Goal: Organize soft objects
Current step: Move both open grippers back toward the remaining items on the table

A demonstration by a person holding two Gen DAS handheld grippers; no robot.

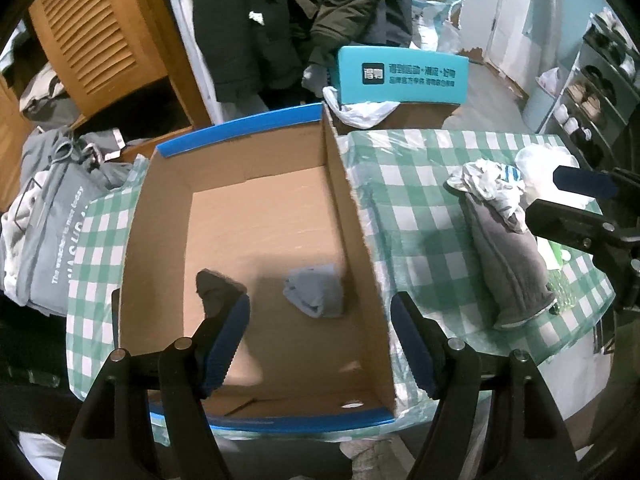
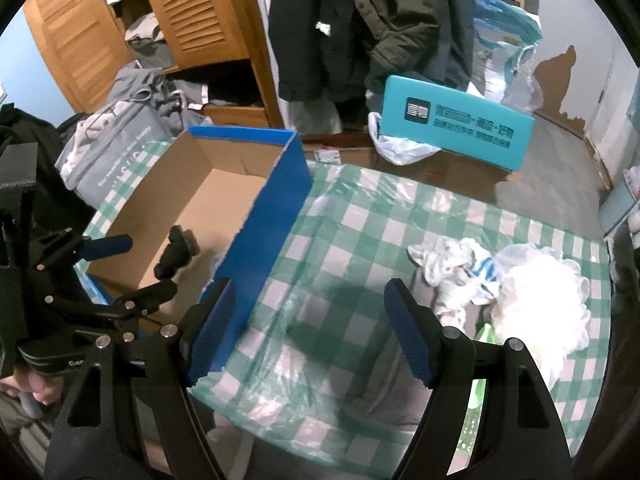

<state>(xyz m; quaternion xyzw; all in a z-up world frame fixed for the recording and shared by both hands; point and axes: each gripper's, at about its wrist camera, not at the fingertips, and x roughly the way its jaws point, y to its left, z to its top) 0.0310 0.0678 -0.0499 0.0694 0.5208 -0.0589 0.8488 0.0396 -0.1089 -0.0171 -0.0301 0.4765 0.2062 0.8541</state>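
A cardboard box with a blue rim [image 1: 240, 124] stands on the green checked tablecloth [image 1: 404, 184]. On the box floor lie a dark grey sock [image 1: 218, 284] and a folded blue-grey sock [image 1: 314, 294]. My left gripper [image 1: 320, 344] hangs open over the box; the dark sock sits just past its left finger's tip, not between the pads. My right gripper [image 2: 310, 336] is open above bare tablecloth, right of the box's blue wall [image 2: 276, 200]. On the cloth lie a long grey sock [image 1: 508, 256], a crumpled white cloth with blue stripes [image 2: 452, 264] and a white plastic bag [image 2: 540, 292].
A teal box [image 2: 452, 132] leans behind the table above a white bag [image 2: 400, 148]. A grey tote bag [image 1: 52, 236] and heaped clothes lie to the left. Dark coats [image 1: 280, 20] hang at the back beside a wooden louvred cabinet [image 1: 92, 32]. The table's edge runs close below my grippers.
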